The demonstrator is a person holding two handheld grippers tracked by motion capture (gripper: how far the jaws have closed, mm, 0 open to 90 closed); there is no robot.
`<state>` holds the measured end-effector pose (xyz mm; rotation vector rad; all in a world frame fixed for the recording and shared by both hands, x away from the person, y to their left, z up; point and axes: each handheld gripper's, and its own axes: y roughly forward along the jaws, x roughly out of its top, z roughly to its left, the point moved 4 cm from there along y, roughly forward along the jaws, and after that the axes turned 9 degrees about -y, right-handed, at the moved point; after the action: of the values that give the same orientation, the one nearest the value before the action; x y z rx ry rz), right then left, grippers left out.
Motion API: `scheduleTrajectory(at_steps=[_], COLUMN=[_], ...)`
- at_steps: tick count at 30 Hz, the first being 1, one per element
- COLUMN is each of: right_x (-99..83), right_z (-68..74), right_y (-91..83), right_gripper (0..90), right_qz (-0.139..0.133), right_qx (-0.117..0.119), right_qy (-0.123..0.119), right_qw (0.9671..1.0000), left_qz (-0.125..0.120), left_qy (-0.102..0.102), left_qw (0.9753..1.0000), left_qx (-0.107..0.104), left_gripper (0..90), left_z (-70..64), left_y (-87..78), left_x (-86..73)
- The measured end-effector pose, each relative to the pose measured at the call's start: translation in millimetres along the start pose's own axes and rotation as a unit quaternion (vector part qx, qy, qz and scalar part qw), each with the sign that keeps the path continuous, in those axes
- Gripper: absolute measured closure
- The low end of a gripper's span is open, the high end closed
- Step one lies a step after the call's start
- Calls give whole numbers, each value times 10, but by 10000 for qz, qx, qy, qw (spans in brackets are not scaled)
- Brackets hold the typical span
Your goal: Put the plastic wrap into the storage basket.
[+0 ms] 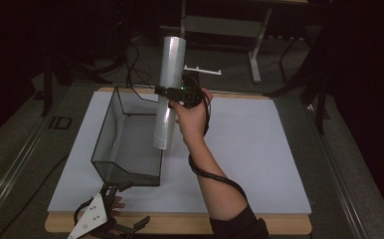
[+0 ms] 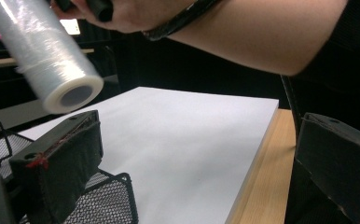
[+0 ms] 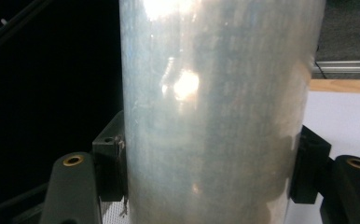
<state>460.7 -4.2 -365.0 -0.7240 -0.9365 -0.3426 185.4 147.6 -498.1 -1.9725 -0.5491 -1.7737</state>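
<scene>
Clear, glossy roll of plastic wrap [image 1: 169,89] between black jaws of the right gripper [image 1: 172,93]; black wire-mesh basket [image 1: 111,130] beneath it; white sheet [image 1: 249,149] on light-wood table [image 1: 180,223].

a dim lab: white-topped table [image 1: 259,149], cables [image 1: 130,64], metal frames [image 1: 254,55].

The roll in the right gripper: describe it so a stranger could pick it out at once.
On the white board stands a black mesh tray. Above the tray's right wall the right gripper clamps a tall roll of clear film, glossy, near upright and the only cylinder there.
</scene>
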Motion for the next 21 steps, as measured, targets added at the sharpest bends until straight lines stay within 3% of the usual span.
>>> scheduleTrajectory(at_steps=[5, 9, 13, 16, 21], right_x=[-184, -339, -489, -604, -768], right_z=[23, 26, 19, 26, 4], right_y=[194, 340, 460, 551, 649], right_gripper=[324, 324, 323, 324, 323], right_qz=[6, 152, 202, 366, 598], right_qx=[4, -59, 62, 77, 106], right_qy=[154, 69, 266, 206, 377], right_qw=[9999, 9998, 9994, 9991, 9974], left_qz=[47, 41, 3, 34, 54], left_qy=[34, 14, 14, 21, 29], left_qw=[10000, 10000, 10000, 10000, 10000], left_qx=[-12, -19, -83, -28, -26], left_gripper=[11, 11, 10, 11, 11], left_z=[-6, 1, 14, 32, 32], left_y=[2, 5, 7, 4, 5], left_x=[-20, -22, -21, -28, -31])
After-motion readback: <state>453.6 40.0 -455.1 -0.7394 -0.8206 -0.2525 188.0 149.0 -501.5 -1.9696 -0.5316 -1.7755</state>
